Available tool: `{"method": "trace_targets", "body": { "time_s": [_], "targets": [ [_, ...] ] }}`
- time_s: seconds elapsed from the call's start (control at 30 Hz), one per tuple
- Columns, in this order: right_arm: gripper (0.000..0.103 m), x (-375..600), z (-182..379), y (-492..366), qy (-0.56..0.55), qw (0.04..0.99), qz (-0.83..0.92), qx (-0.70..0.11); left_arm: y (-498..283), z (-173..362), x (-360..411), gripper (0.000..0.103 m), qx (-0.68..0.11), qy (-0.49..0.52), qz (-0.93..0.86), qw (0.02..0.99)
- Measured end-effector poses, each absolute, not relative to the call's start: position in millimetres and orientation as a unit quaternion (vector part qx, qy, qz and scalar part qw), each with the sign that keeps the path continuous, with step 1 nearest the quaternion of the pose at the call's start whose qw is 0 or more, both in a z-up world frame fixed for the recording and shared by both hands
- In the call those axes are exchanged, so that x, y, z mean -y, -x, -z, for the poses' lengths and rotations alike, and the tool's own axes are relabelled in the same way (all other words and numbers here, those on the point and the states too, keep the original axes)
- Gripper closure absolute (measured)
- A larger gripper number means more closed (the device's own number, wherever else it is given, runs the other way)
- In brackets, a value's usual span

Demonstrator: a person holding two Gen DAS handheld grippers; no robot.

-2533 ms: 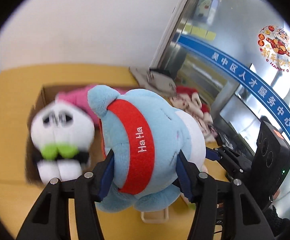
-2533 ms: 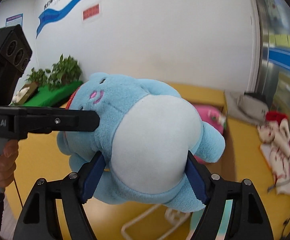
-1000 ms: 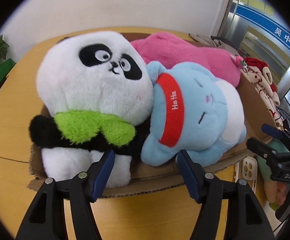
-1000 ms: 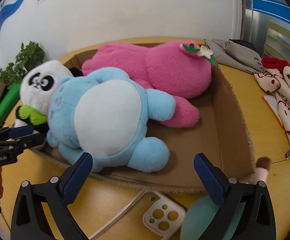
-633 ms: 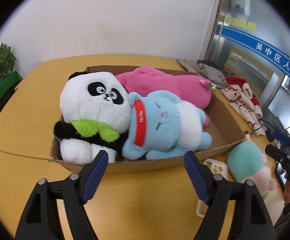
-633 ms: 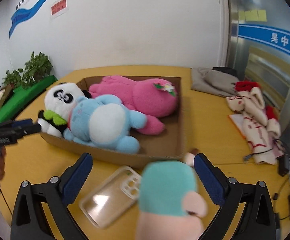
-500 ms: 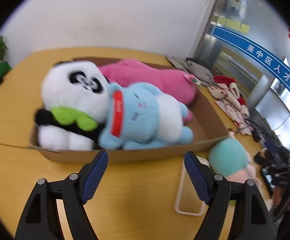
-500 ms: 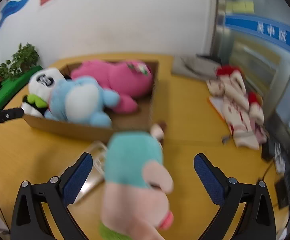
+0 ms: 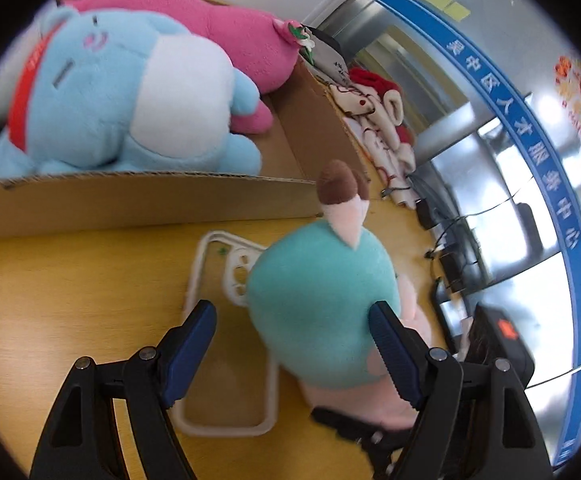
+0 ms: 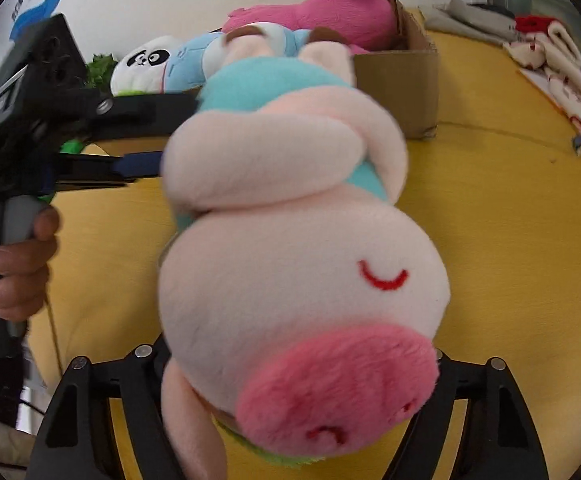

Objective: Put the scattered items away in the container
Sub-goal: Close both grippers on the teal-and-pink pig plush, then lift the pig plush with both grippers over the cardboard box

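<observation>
- A pig toy (image 10: 302,280) with a pink snout, pale pink head and teal body was seen filling most of the right wrist view, set between the two arms of the right gripper (image 10: 296,364).
- The right gripper's fingertips were hidden behind the toy's head, so whether they were pressed onto it could not be told.
- In the left wrist view the same pig toy (image 9: 322,308) was seen from behind, its teal back up and a brown-tipped foot pointing toward the box.
- The left gripper (image 9: 292,334) was spread wide around the teal body; its right blue pad (image 9: 390,344) was touching the toy's side, while the other pad stood clear of it over the table.
- The pig toy was outside the cardboard box (image 9: 138,204), just in front of its near wall, partly over a clear phone case (image 9: 226,292) lying on the yellow table (image 9: 70,280).
- Inside the box a blue toy (image 9: 130,92) with a white belly and red band lay against a pink toy (image 9: 218,36).
- From the right wrist view a panda toy (image 10: 146,62) was also seen in the cardboard box (image 10: 406,84).
- Folded red-and-white cloth (image 10: 562,64) lay well apart on the table's far right.
</observation>
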State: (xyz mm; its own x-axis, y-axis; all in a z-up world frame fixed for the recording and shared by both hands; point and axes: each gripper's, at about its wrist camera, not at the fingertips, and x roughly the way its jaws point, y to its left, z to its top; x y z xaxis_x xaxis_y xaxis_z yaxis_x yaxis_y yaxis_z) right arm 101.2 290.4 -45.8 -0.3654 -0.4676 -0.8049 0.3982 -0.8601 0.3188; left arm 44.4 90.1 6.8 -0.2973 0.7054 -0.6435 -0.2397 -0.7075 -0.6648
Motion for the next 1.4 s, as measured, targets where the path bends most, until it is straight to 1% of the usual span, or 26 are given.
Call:
{"method": "trace_targets", "body": {
  "time_s": [0.07, 0.13, 0.2, 0.27, 0.4, 0.57, 0.73, 0.93, 1.1, 1.27, 1.4],
  "targets": [
    [0.024, -296.3, 48.1, -105.9, -0.495, 0.278, 0.821, 0.056, -38.7, 0.1, -95.0, 0.024, 0.256, 0.508, -0.754, 0.328],
    [0.025, -299.5, 49.0, -110.8, -0.493, 0.295, 0.816, 0.068, -36.3, 4.3, -104.8, 0.024, 0.264, 0.508, -0.745, 0.343],
    [0.026, -297.4, 48.7, -116.2, -0.495, 0.311, 0.808, 0.067, -39.6, 1.0, -115.9, 0.024, 0.250, 0.502, -0.752, 0.346],
    [0.026, -295.0, 46.4, -120.5, -0.494, 0.329, 0.802, 0.068, -46.7, -8.1, -127.1, 0.024, 0.215, 0.488, -0.770, 0.352],
    [0.027, -297.1, 43.3, -125.4, -0.487, 0.345, 0.798, 0.078, -52.4, -23.5, -134.2, 0.034, 0.190, 0.483, -0.775, 0.360],
    [0.027, -293.1, 35.7, -129.2, -0.476, 0.361, 0.799, 0.072, -58.3, -42.7, -127.9, 0.041, 0.186, 0.475, -0.783, 0.357],
    [0.026, -289.9, 22.9, -130.4, -0.459, 0.375, 0.802, 0.069, -63.8, -60.4, -113.9, 0.044, 0.191, 0.460, -0.792, 0.354],
    [0.026, -279.8, -2.2, -127.9, -0.431, 0.385, 0.814, 0.061, -64.0, -93.6, -106.9, 0.044, 0.168, 0.431, -0.817, 0.346],
    [0.026, -274.5, -31.7, -104.4, -0.398, 0.388, 0.830, 0.050, -43.5, -134.9, -111.3, 0.044, 0.122, 0.399, -0.839, 0.350],
    [0.026, -270.7, -70.1, -55.6, -0.362, 0.391, 0.845, 0.040, -1.6, -180.9, -117.4, 0.043, 0.087, 0.355, -0.866, 0.342],
    [0.026, -268.6, -78.2, -7.0, -0.349, 0.394, 0.849, 0.049, 44.0, -193.4, -126.0, 0.043, 0.061, 0.353, -0.878, 0.316]
  ]
}}
